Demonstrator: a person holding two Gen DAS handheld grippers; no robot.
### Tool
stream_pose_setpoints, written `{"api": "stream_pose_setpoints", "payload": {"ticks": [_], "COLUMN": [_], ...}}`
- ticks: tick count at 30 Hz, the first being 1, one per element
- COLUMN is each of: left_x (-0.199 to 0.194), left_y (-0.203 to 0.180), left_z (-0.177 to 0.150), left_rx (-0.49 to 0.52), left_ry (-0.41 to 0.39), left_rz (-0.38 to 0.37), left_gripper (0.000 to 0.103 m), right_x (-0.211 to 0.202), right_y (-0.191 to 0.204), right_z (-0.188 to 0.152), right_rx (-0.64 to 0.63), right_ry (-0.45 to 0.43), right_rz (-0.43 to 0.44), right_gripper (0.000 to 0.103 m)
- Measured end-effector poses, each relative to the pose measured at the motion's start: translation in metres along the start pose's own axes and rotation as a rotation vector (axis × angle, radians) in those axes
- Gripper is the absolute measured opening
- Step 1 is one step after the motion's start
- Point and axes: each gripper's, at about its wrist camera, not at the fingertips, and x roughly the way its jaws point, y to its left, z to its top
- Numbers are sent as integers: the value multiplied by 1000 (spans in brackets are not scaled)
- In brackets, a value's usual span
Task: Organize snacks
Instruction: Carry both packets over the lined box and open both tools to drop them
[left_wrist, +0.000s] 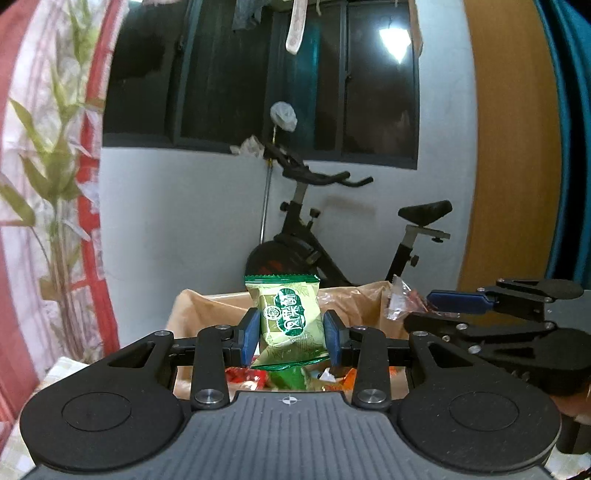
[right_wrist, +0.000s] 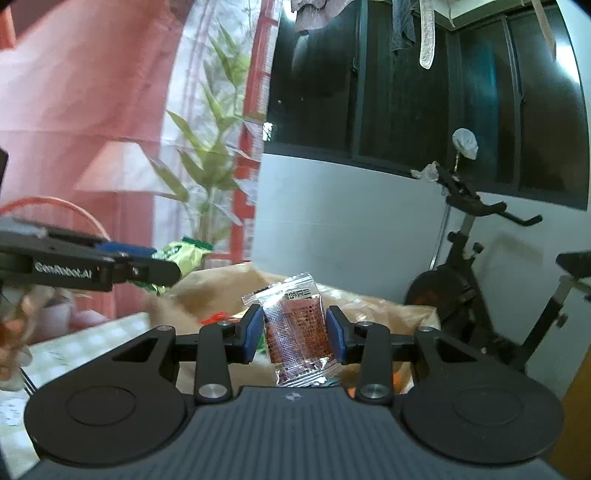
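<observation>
My left gripper (left_wrist: 291, 332) is shut on a green snack packet (left_wrist: 286, 317) and holds it upright above a brown paper-lined box (left_wrist: 207, 314) with several loose snacks (left_wrist: 258, 380) inside. My right gripper (right_wrist: 295, 332) is shut on a clear packet of dark red snack (right_wrist: 297, 332), held above the same box (right_wrist: 369, 306). The right gripper also shows at the right of the left wrist view (left_wrist: 454, 306). The left gripper with its green packet (right_wrist: 181, 254) shows at the left of the right wrist view.
An exercise bike (left_wrist: 332, 240) stands behind the box against a white wall under a dark window. A curtain with a bamboo print (left_wrist: 48, 184) hangs at the left. A checked tablecloth (right_wrist: 74, 347) covers the table.
</observation>
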Motion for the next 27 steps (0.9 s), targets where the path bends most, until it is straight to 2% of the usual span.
{"api": "stream_pose_setpoints", "payload": {"ticks": [9,11,12,13,17,20,27], "left_x": [58,60,59,57,46,35,3], "left_y": [7,12,14,16,24,28,30], "left_z": [-9,-11,-12,-12,-8,-4,8], "left_rx": [-4,4,7,7,-2,-1,2], "left_ry": [80,79,81,83,89,82,71], "left_rz": [13,23,24,29,59,72,104], "left_gripper": [40,46,56,61,64,74,92], "right_x": [55,62,64,66,65,62,41], "right_y": [-25,-29,-32,-33,-34,-36,-32], "right_z": [-6,-11,-13,-15,-19,-19,-8], "right_rx": [-19,3,18,30,24,44,89], "right_ry": [98,122,134,145,171,177,176], "right_rz": [-65,-77,-80,-82,-88,-90,-105], "right_gripper": [41,44,48,48,53,56,77]}}
